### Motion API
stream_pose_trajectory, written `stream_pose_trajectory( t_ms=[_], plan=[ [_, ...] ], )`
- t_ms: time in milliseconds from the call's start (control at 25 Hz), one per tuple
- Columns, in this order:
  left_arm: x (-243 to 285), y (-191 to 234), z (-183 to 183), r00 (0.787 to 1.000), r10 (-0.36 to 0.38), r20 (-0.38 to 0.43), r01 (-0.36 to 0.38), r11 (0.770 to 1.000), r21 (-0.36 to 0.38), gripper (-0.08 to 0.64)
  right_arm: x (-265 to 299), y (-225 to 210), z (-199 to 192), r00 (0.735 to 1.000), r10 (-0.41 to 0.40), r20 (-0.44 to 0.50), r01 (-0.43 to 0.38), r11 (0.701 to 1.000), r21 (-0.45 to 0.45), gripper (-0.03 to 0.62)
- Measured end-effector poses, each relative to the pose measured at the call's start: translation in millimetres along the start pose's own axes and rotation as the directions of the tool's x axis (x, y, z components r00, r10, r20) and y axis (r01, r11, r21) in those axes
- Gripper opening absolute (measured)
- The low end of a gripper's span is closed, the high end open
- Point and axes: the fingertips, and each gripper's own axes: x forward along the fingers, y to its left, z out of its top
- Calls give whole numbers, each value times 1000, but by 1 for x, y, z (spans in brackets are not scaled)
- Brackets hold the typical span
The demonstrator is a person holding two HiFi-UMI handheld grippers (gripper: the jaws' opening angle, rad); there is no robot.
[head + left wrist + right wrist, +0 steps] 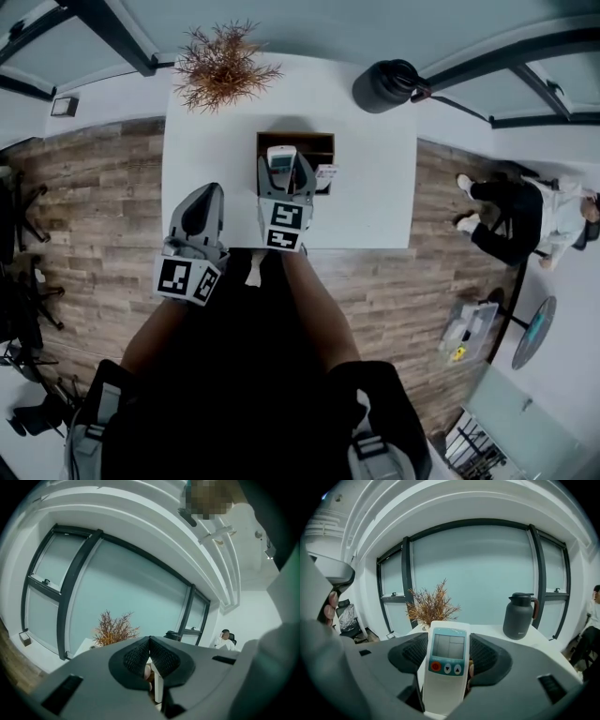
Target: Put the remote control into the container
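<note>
A white remote control (446, 667) with a screen, a red button and two arrow buttons sits between the pads of my right gripper (449, 656), which is shut on it. In the head view the remote control (281, 157) is held over the left part of the dark wooden container (316, 142), which stands in the middle of the white table (375, 187). I cannot tell whether it touches the container. My left gripper (201, 208) hovers at the table's near left part; its jaws (150, 641) meet at the tips with nothing held.
A dried brown plant (223, 66) stands at the table's far left and a black thermos jug (389, 84) at its far right. A small white and red item (325, 174) sits at the container's right side. A person sits to the right (525, 216), off the table.
</note>
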Motion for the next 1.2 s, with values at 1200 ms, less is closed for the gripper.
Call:
stream_pose_trajectory(
  t_ms=[1200],
  plan=[
    [2,22,-35,997,28,-72,-33,997,-63,8,33,4,-55,992,-51,-111,42,996,-83,276]
  ],
)
